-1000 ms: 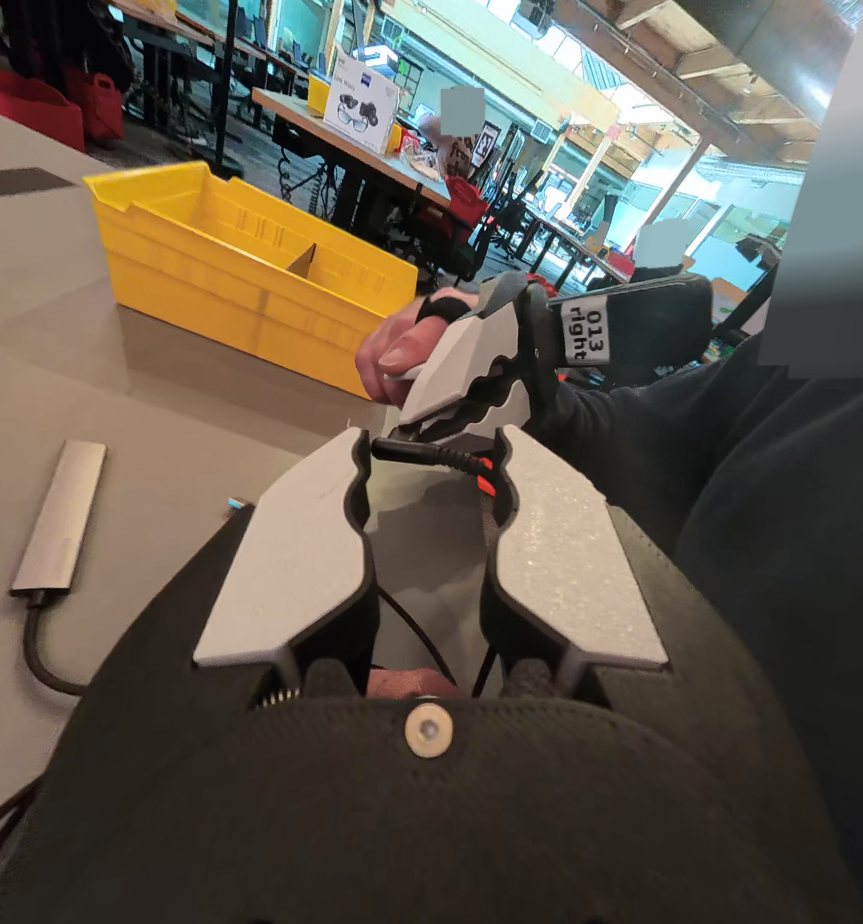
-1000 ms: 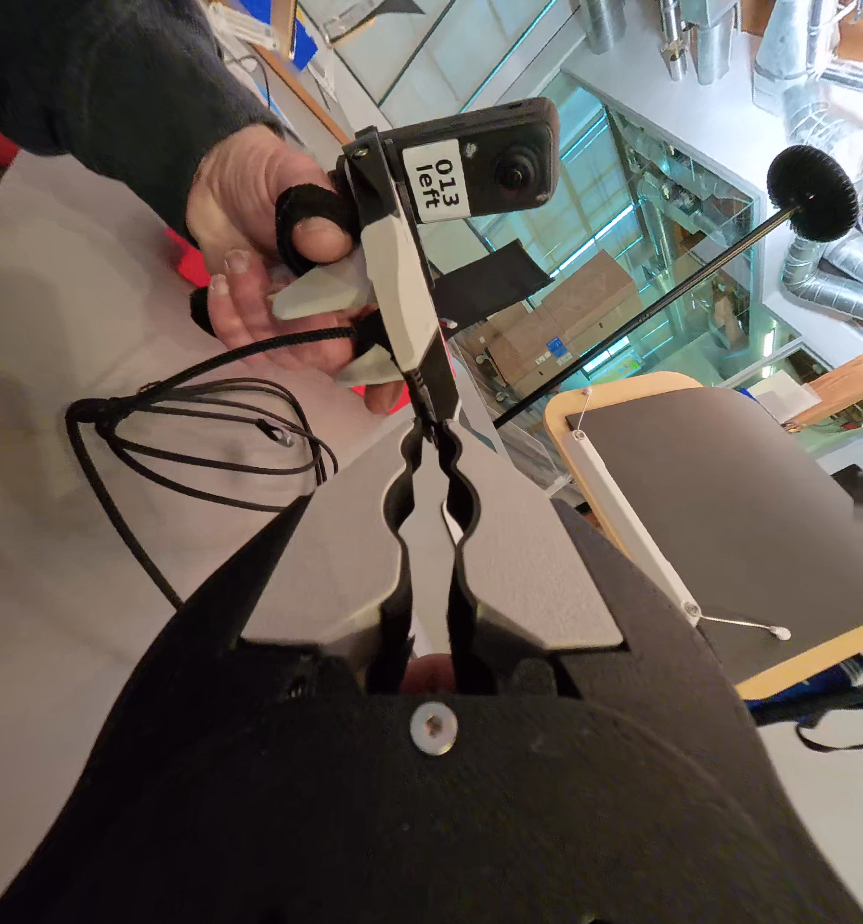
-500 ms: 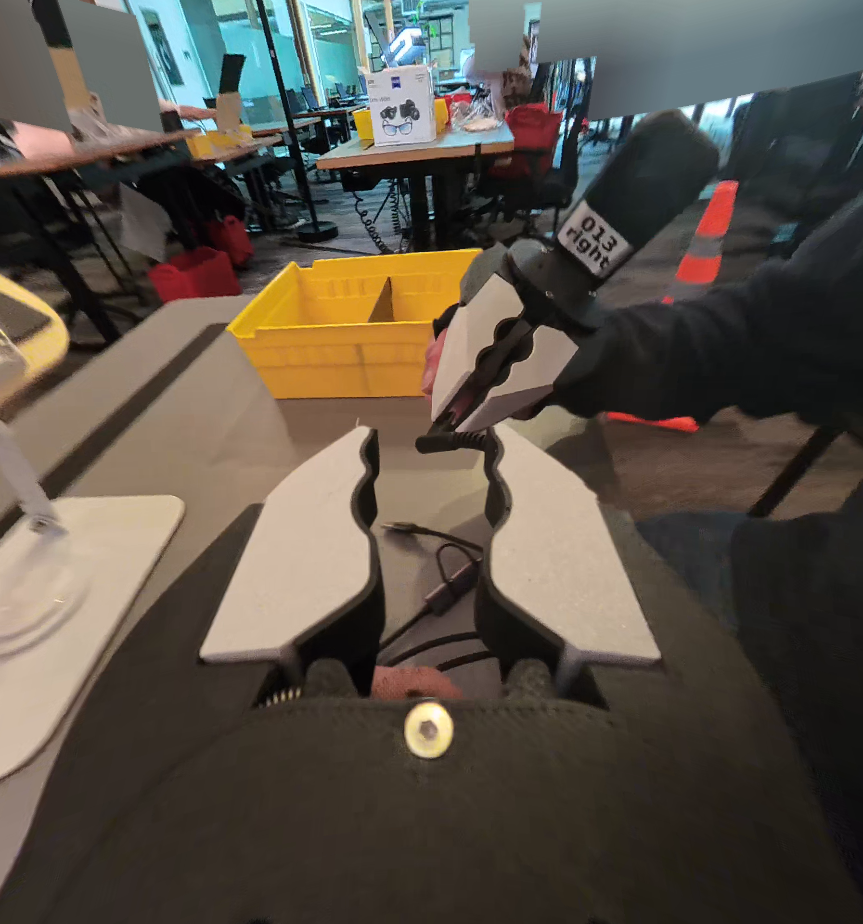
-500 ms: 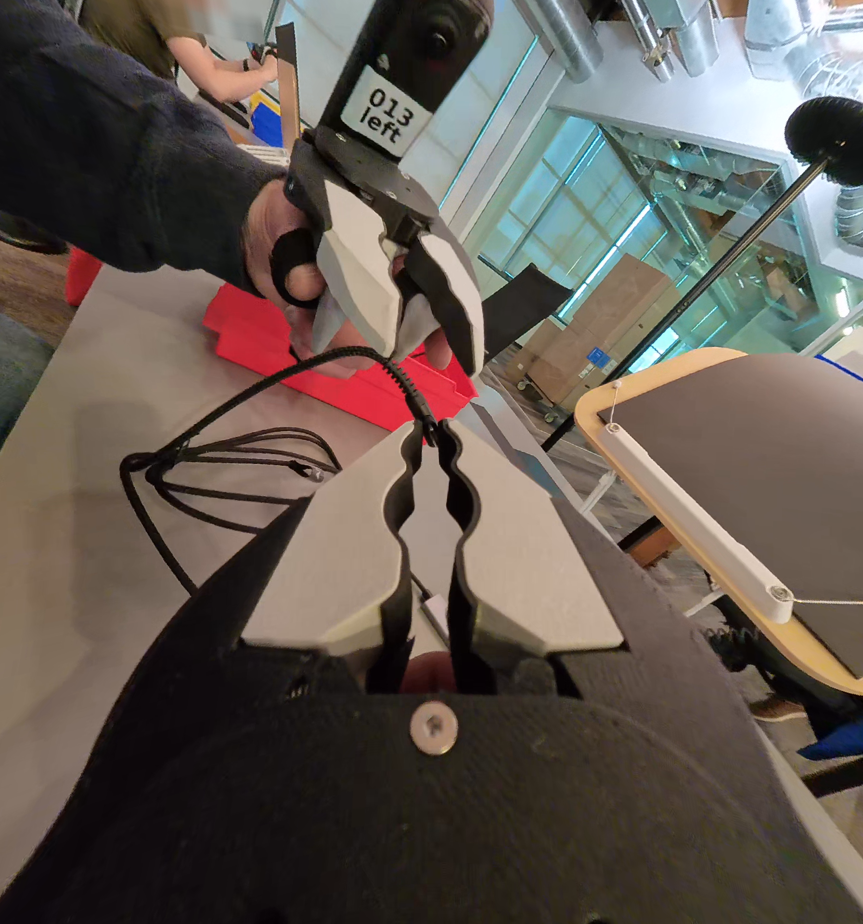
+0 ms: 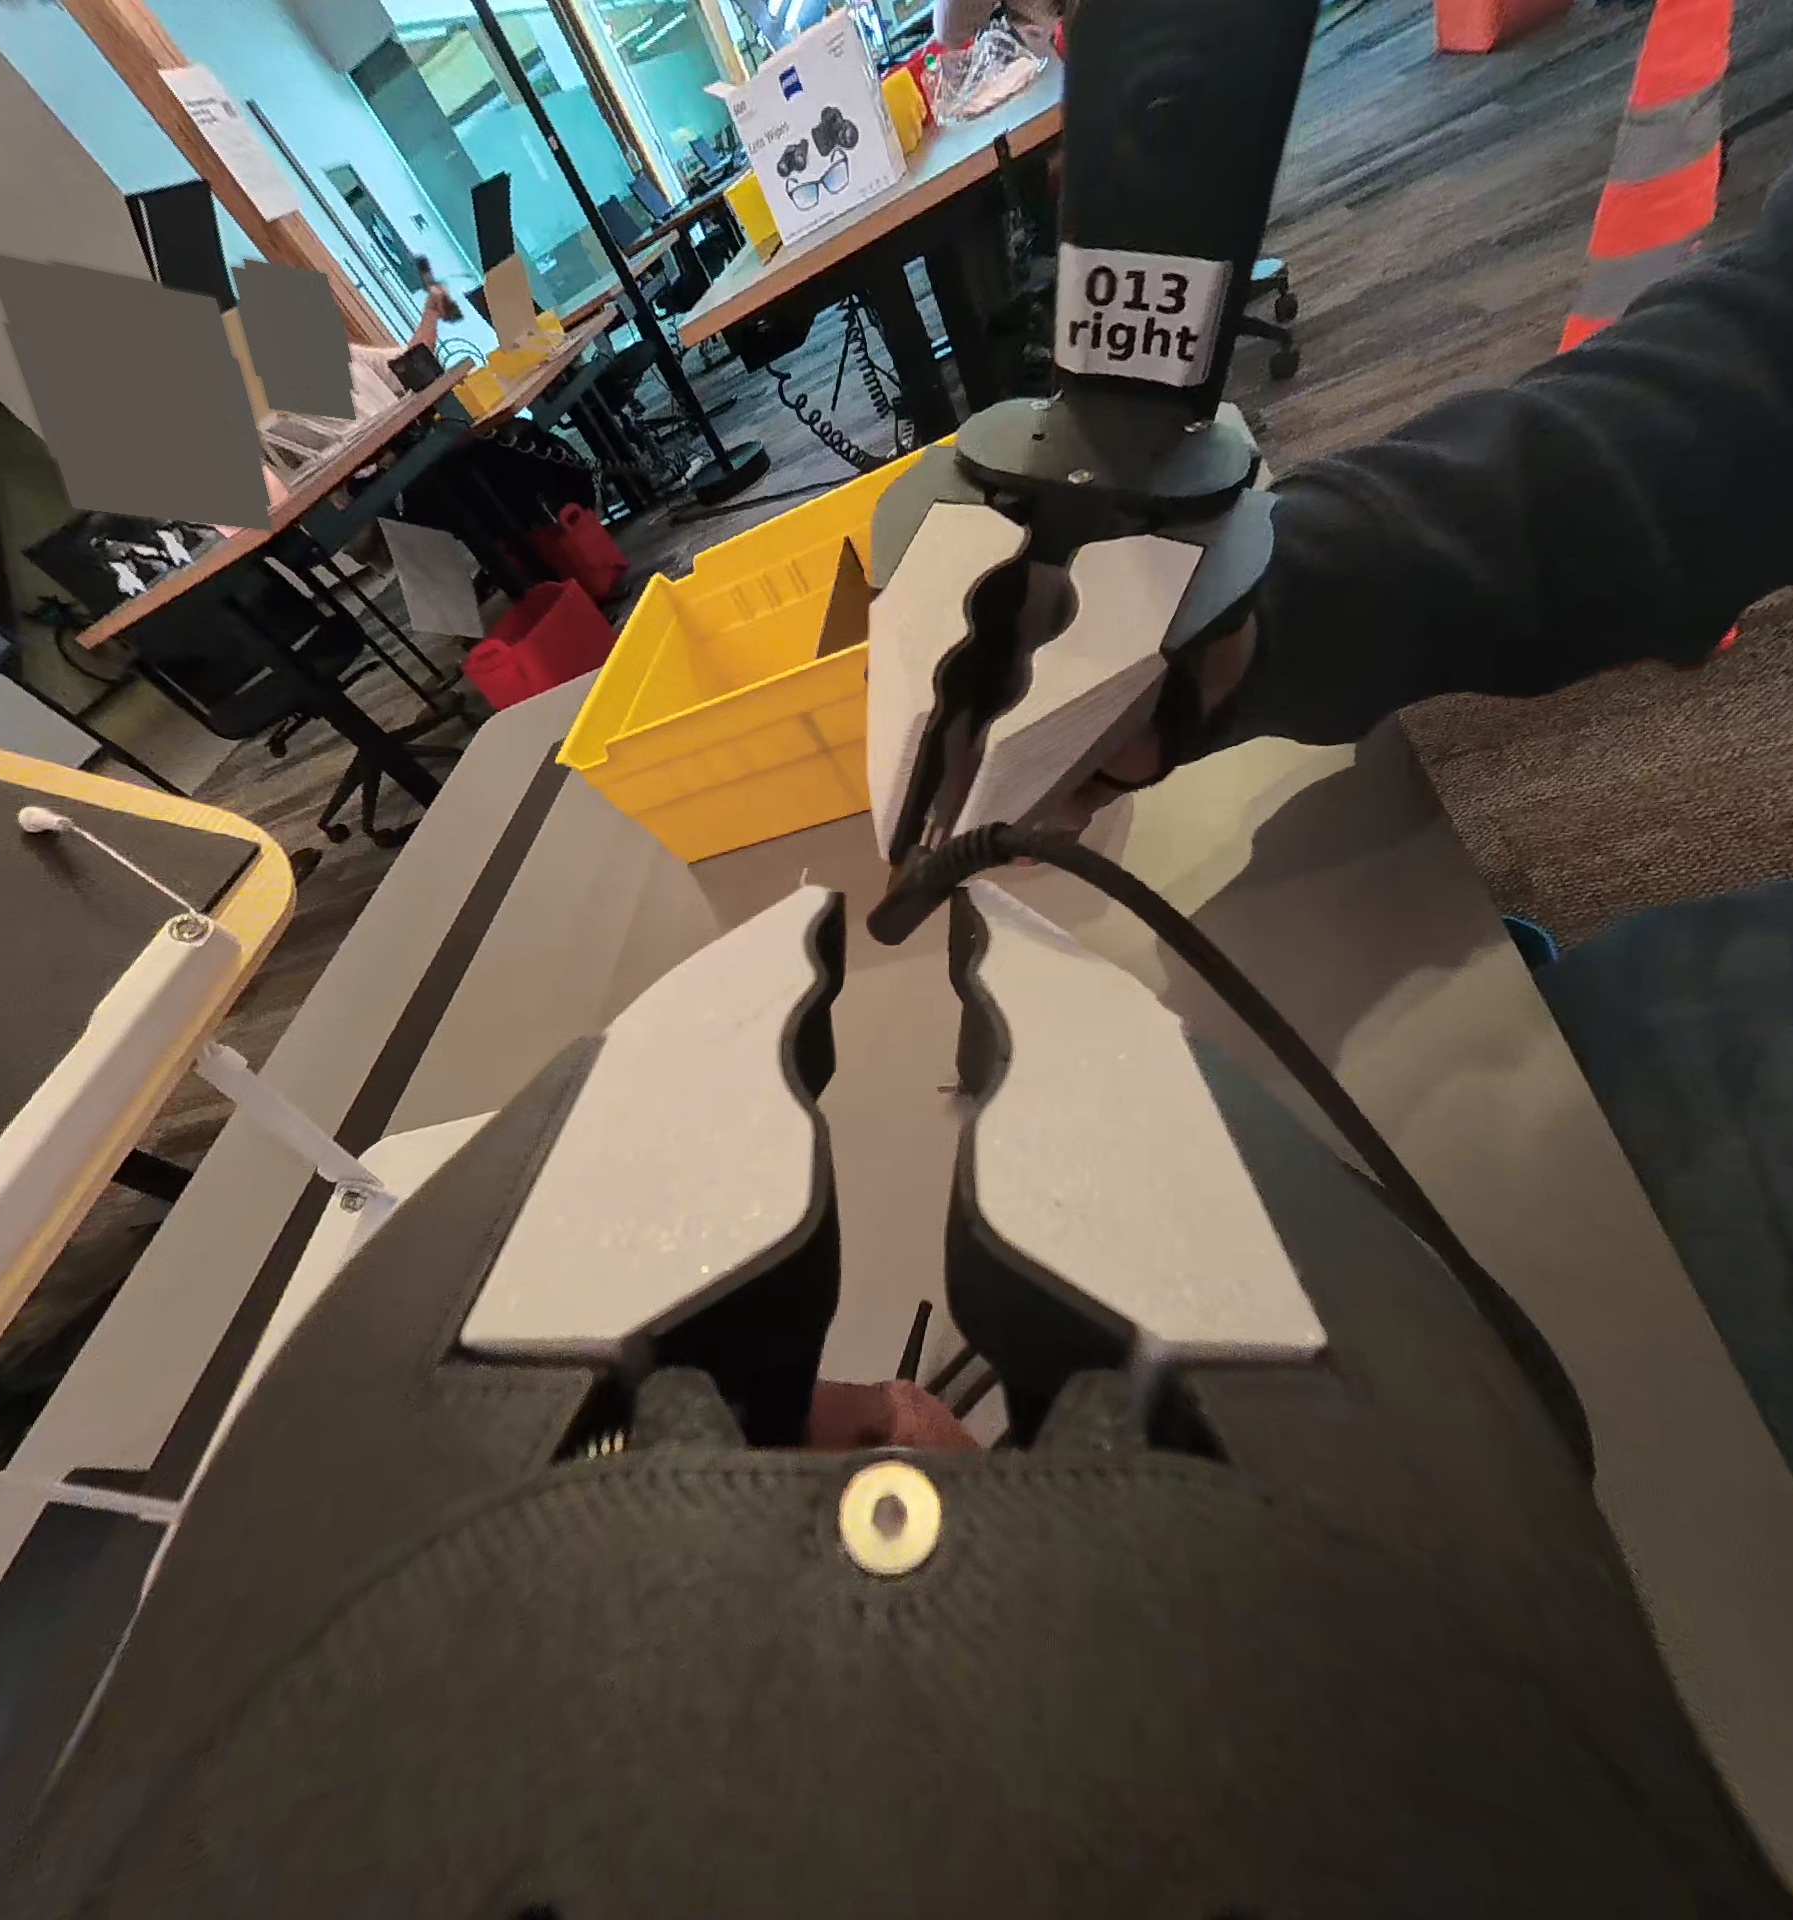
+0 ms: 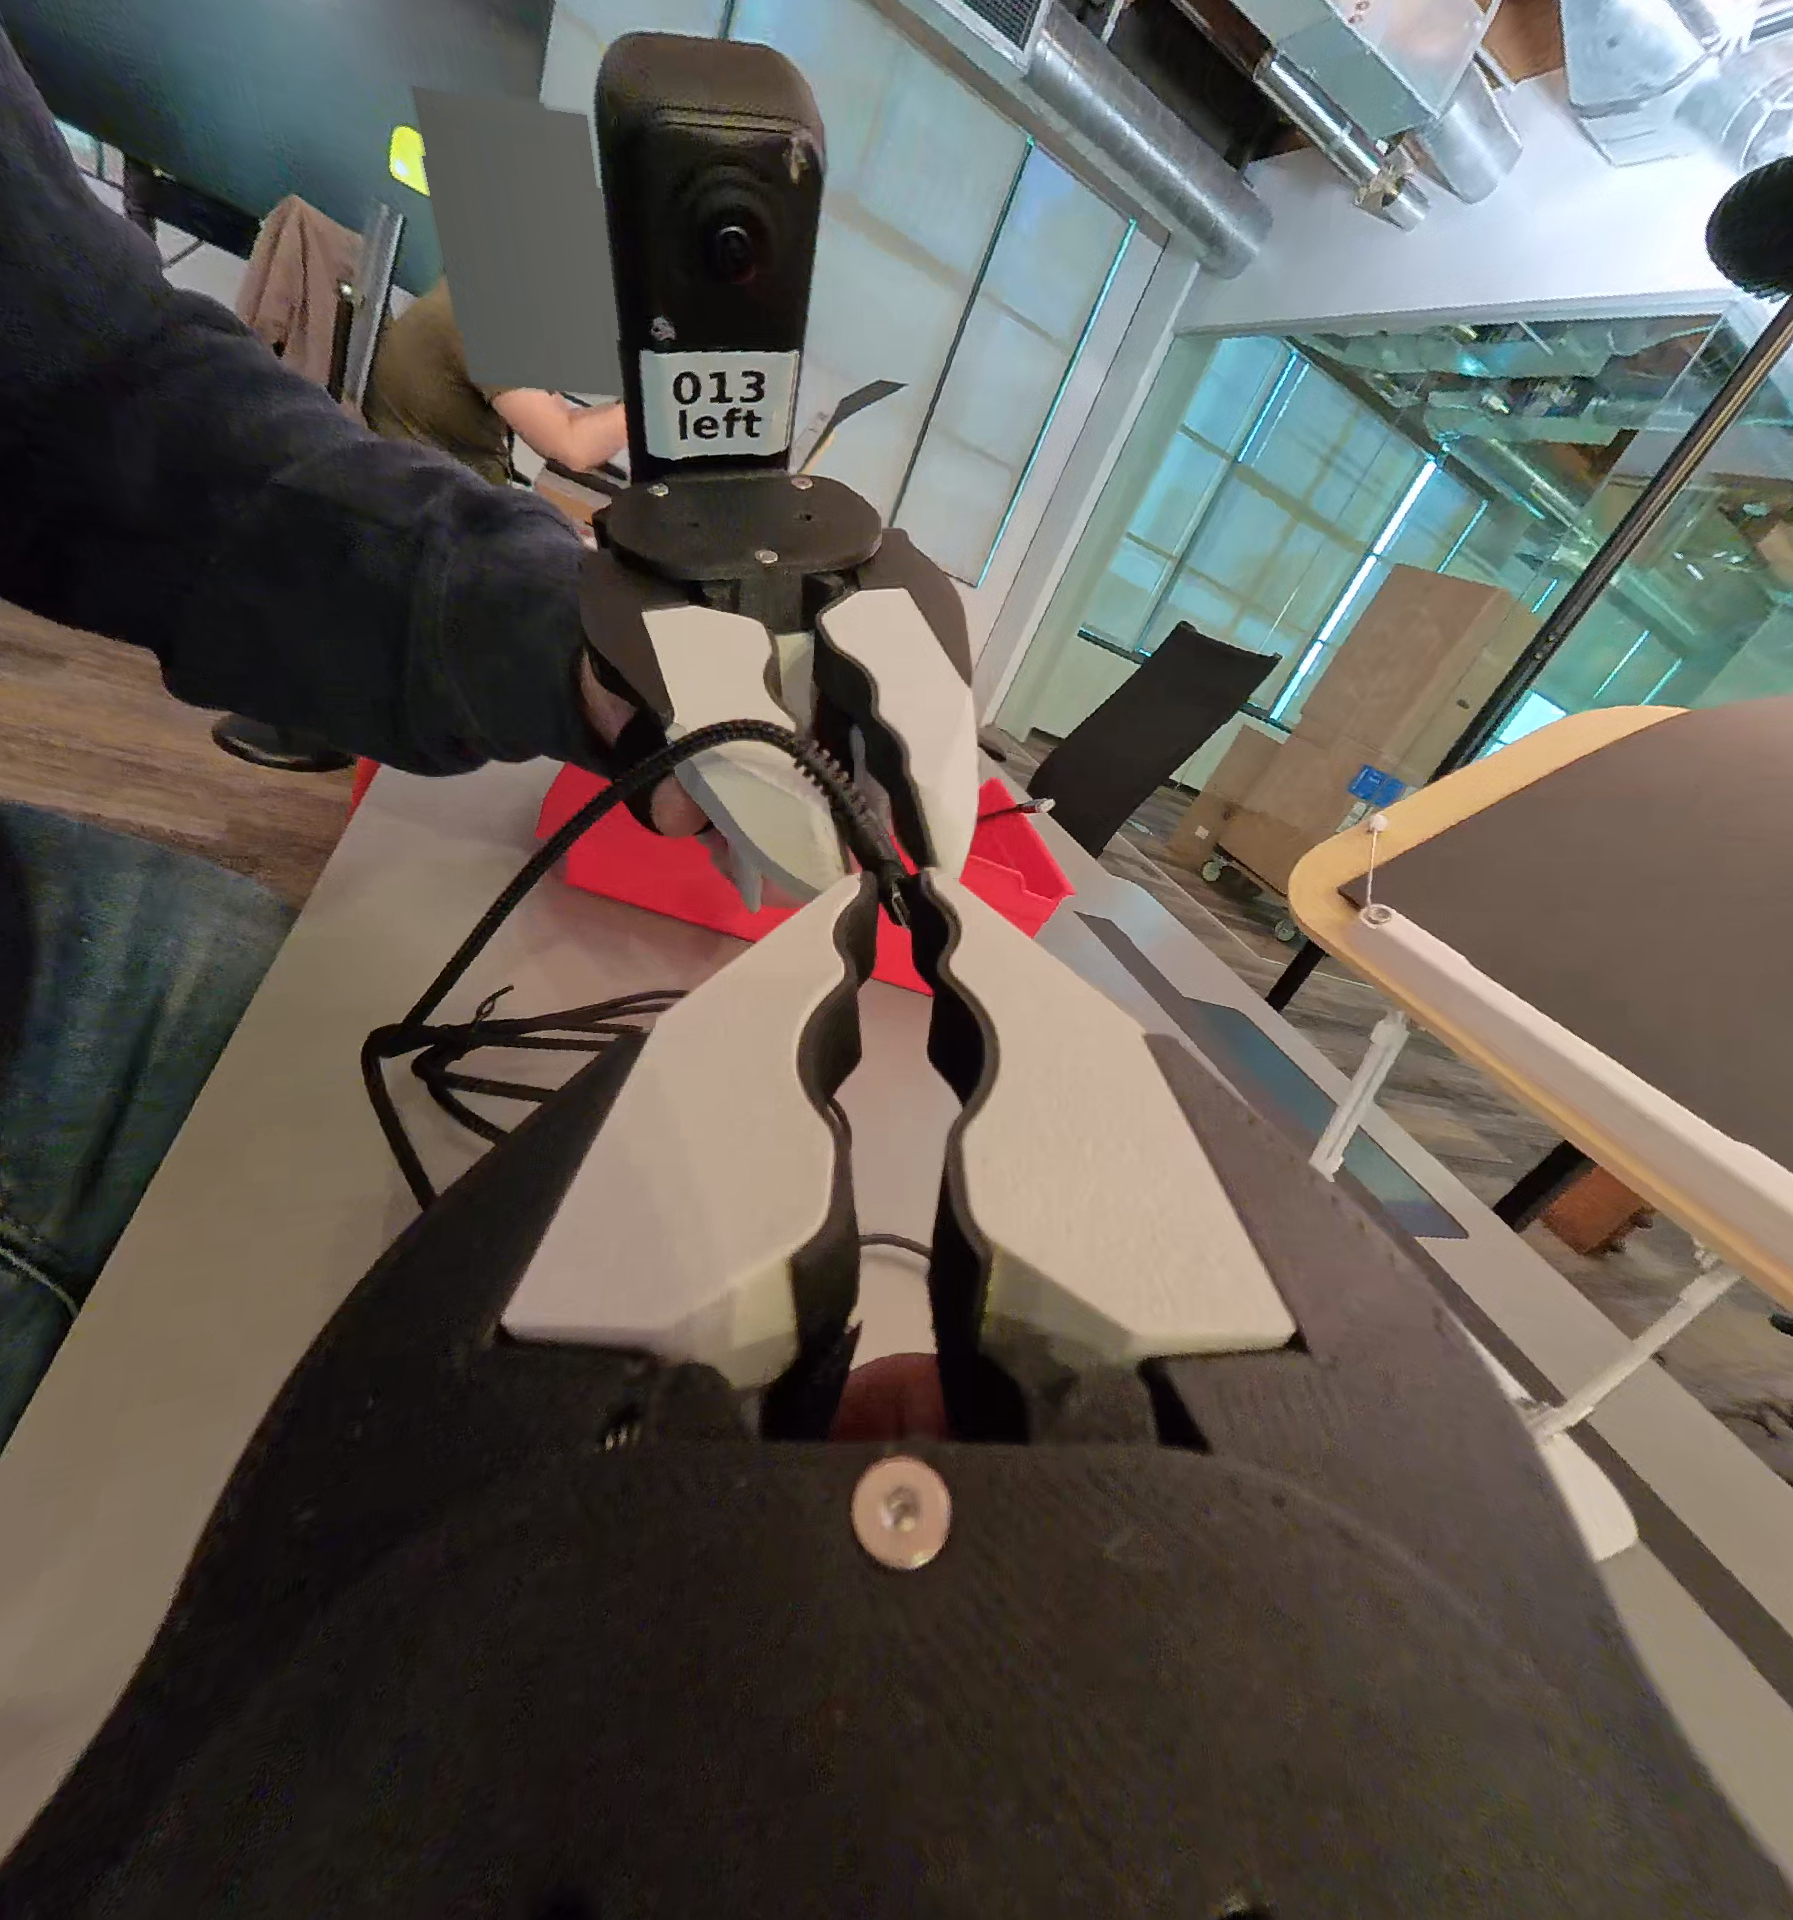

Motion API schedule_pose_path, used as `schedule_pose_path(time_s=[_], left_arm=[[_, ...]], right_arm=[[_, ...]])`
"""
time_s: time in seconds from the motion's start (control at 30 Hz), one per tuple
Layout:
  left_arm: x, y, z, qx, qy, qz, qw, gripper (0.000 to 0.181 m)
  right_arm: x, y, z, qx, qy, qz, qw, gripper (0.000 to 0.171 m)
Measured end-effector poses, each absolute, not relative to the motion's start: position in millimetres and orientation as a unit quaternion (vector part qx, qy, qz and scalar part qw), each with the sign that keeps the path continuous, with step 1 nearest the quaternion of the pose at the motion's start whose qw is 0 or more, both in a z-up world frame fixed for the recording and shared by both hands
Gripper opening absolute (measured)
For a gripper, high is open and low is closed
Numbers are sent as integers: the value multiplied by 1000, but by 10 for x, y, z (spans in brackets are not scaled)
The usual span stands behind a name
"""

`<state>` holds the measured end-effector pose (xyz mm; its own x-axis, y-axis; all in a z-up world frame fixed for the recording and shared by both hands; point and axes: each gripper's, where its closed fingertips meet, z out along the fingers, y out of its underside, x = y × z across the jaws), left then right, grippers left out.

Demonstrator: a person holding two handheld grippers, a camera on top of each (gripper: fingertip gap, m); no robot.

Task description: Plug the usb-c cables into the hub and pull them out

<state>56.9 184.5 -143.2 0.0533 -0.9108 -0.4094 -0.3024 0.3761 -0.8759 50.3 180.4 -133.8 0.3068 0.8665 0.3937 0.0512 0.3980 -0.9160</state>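
My right gripper (image 6: pixel 892 885) is shut on the plug end of a black braided USB-C cable (image 6: pixel 559 862). It holds the plug above the grey table (image 6: pixel 248 1195). In the left wrist view the right gripper (image 5: pixel 923 831) comes down from above. The plug tip (image 5: pixel 887 914) sits in the gap between my left gripper's (image 5: pixel 897 925) fingertips. The left jaws stand apart and are not pinching the plug. The cable (image 5: pixel 1245 1008) trails off to the right. In the right wrist view the left gripper (image 6: pixel 866 842) faces mine tip to tip. The hub is not in view.
A yellow bin (image 5: pixel 736 717) stands at the far end of the table behind the right gripper. A red bin (image 6: pixel 663 873) lies behind the left gripper. A loose coil of black cables (image 6: pixel 518 1039) lies on the table. A wood-edged black board (image 5: pixel 92 935) and a white stand (image 5: pixel 352 1226) are at the side. My left and right fingertips are right by each other.
Both grippers have swung round to face each other tip to tip. The right has kept hold of the plug. The left jaws have narrowed around the plug tip. The hub has left the view.
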Motion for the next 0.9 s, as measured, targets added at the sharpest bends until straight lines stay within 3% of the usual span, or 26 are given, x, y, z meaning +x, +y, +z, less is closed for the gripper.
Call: schedule_pose_path(time_s=[0.5, 0.9], left_arm=[[633, 1809, -1418, -468, 639, -261, 552, 8], [528, 1944, -1417, -532, 579, -299, 541, 8]], right_arm=[[555, 1790, -1326, -466, -462, 434, 617, 3], [600, 1894, -1376, -492, -465, 394, 622, 3]])
